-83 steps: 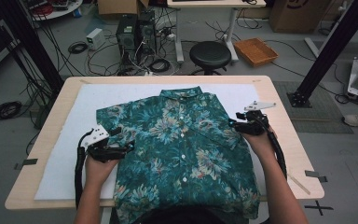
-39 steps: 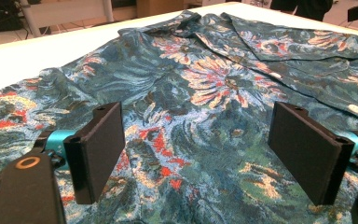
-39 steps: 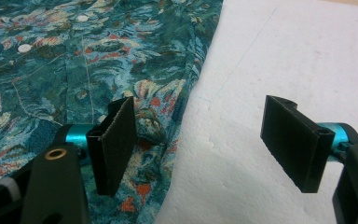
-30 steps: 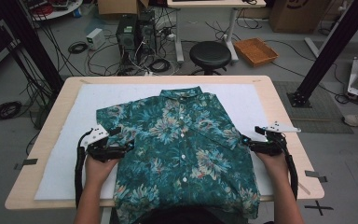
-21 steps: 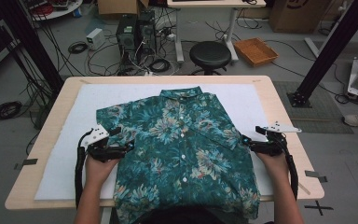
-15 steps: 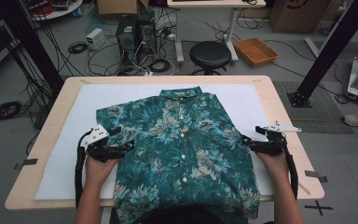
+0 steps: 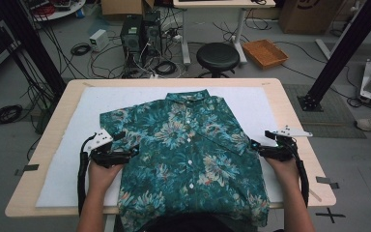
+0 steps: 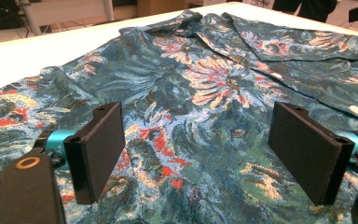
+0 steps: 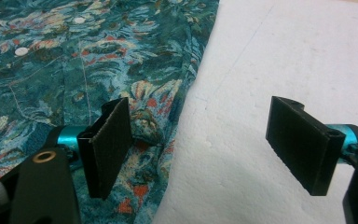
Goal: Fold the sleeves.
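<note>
The teal floral short-sleeved shirt (image 7: 188,154) lies collar-away on the table between both grippers: wide-fingered left gripper (image 8: 200,154) over its side, wide-fingered right gripper (image 9: 205,140) straddling its edge.

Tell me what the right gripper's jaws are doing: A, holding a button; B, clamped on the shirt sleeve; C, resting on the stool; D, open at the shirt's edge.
D: the right gripper has its jaws spread wide, one over the shirt edge, one over the white mat.

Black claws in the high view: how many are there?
2. The left black claw sits over the teal floral shirt's left side; the right black claw at its right edge.
</note>
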{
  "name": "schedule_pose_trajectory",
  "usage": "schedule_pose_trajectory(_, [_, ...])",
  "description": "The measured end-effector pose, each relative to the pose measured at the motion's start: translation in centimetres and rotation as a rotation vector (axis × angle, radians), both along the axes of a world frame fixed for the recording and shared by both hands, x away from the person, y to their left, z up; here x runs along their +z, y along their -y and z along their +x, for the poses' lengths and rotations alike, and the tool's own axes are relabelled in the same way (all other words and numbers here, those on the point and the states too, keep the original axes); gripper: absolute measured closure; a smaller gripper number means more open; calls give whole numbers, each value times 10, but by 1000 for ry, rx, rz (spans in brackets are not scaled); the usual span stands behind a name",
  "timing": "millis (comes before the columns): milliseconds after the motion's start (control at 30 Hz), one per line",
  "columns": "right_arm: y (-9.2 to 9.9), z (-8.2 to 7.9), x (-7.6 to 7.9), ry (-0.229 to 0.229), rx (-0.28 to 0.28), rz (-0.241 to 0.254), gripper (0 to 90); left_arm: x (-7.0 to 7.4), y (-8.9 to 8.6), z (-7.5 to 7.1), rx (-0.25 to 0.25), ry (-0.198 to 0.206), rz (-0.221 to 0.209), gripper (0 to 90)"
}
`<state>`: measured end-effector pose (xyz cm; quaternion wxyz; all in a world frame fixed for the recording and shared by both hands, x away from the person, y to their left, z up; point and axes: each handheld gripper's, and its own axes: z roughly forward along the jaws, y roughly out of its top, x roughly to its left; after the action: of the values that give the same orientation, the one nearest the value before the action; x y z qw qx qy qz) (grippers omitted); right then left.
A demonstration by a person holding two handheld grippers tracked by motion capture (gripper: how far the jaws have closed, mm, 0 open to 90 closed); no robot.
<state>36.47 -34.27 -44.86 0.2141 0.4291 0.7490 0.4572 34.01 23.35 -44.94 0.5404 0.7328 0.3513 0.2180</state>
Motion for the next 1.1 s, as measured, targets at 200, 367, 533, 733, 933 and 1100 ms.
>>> schedule_pose_trajectory(200, [0, 0, 0, 0, -3, 0, 228, 0, -2, 1, 25, -9, -20, 188])
schedule_pose_trajectory(367, [1, 1, 0, -4, -6, 7, 228, 10, 1, 0, 49, -29, -1, 188])
schedule_pose_trajectory(533, [3, 3, 0, -19, -7, 33, 228, 31, 1, 8, 57, -21, 13, 187])
schedule_pose_trajectory(733, [2, 2, 0, -16, -10, 23, 228, 56, -4, 19, 65, -20, 22, 188])
schedule_pose_trajectory(933, [2, 2, 0, -17, -9, 17, 228, 65, -13, 34, 100, -40, 32, 188])
schedule_pose_trajectory(1100, [2, 2, 0, -14, -8, 18, 228, 64, -14, 48, 120, -62, 50, 188])
